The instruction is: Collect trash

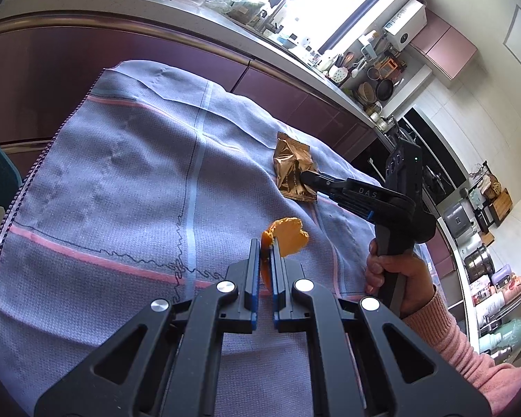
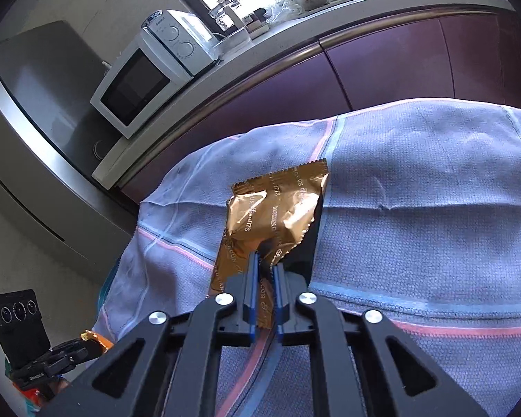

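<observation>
Left gripper point(image 1: 268, 247): clamped on an orange peel scrap point(image 1: 288, 239), raised above the blue cloth point(image 1: 121, 173)
Right gripper point(image 2: 264, 260): pinched shut on the gold wrapper point(image 2: 278, 205), at the cloth's far side
Sleeve point(image 1: 448, 340): pink, behind the right grip

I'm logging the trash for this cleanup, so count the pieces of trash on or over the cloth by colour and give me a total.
Orange: 1, the orange scrap pinched in the left gripper.
Gold-brown: 1, the gold wrapper clamped in the right gripper, lying on the blue cloth.
Total: 2
</observation>
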A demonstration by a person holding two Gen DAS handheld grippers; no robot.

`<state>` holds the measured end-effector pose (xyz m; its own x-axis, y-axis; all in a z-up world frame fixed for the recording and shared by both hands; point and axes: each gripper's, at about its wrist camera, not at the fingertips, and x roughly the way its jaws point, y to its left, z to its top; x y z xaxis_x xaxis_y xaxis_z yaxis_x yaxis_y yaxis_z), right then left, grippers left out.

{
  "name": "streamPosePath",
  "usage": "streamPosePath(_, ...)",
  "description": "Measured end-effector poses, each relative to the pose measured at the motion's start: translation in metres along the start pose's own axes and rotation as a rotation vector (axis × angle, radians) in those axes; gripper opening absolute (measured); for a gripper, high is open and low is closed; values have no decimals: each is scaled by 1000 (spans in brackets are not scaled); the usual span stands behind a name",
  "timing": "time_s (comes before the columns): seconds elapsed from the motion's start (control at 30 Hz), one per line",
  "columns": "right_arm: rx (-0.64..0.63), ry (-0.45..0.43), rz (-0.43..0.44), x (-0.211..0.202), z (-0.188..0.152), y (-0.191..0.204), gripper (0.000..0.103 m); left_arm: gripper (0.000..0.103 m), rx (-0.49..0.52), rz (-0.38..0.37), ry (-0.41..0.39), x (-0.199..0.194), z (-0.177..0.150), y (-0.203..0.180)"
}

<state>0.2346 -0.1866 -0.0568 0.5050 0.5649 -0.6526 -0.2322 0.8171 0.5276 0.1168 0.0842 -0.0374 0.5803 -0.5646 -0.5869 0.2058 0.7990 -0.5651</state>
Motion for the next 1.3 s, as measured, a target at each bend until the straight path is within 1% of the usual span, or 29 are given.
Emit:
streamPosePath(0.13,-22,-34,12,-12,0,4,3,6,-6,-3,0,-1,1,3)
streamPosePath(0.23,-51,-49,18,-21,-1,11,2,6,-1,-2,-5,-3,1,2)
streamPosePath(0.37,-113,-79,17,-36,-6,26,2,6,5,1,-21,-9,1,2)
streamPosePath(0.6,-199,-126,48,-60,-17,56,1,6,7,15,-62,-25,1,7)
streamPosePath(0.9,-271,-132,105,-73,-35,88,1,6,-2,38,-123,-58,2,18)
streamPosePath(1.0,-282,-129,88,-70,-39,94,1,6,-9,43,-137,-68,1,23)
streamPosePath(1.07,-246,-139,70,-71,-39,87,3,6,-15,46,-142,-72,-1,26)
streamPosePath(1.1,-225,-150,43,-71,-38,82,5,6,-18,46,-142,-73,-2,28)
streamPosePath(1.13,-197,-154,16,-72,-37,74,19,6,-21,45,-141,-75,-3,29)
streamPosePath(1.17,-167,-155,-1,-72,-37,65,36,6,-24,45,-140,-75,-4,30)
streamPosePath(1.2,-138,-153,-19,-72,-37,56,41,6,-26,44,-139,-77,-6,31)
streamPosePath(1.3,-58,-134,-59,-72,-43,31,46,6,-27,39,-137,-79,-7,32)
